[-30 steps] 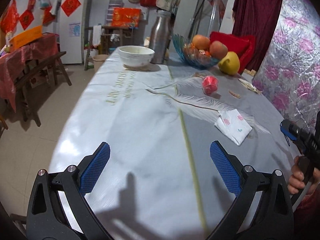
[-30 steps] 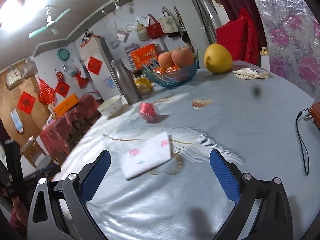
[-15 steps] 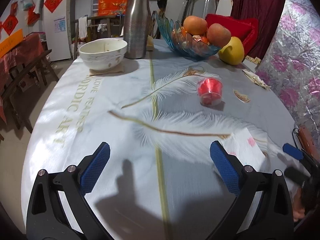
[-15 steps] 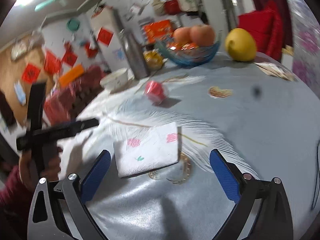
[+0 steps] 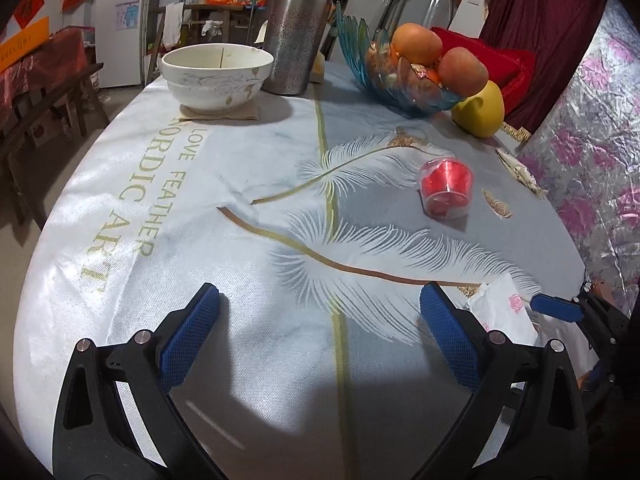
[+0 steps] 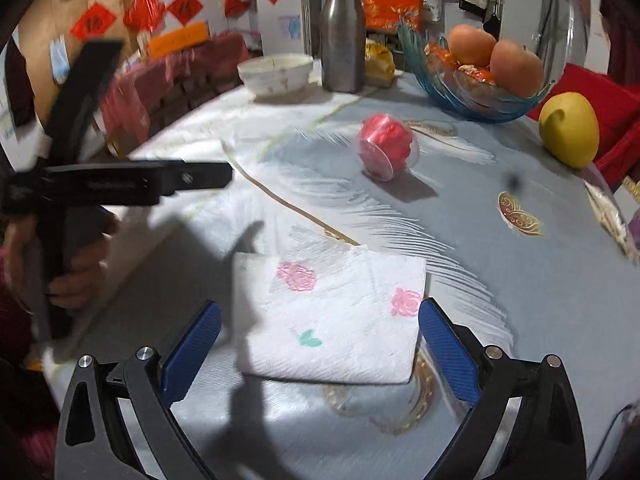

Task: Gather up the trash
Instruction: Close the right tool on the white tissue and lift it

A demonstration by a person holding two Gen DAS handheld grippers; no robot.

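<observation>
Right gripper [image 6: 320,340] now closer over napkin [image 6: 330,316] — jaws wide, left gripper [image 5: 320,332] advanced too

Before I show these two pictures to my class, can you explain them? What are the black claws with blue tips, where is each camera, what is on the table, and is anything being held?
No robot here: a person holds a two-finger gripper in each hand, and a wide-angle camera on each one looks forward along its fingers. That is why the black arms with blue pads frame the bottom of each picture.

One picture is from the left gripper, the other from the right gripper. Both are open and hold nothing.

On the tablecloth lie a folded paper napkin printed with pink flowers, right in front of the right gripper, and farther off a red plastic cup tipped on its side. Behind stand a white bowl, a metal flask, a blue glass fruit bowl and a yellow fruit. In the right view you also see the person's hand gripping the left tool.
</observation>
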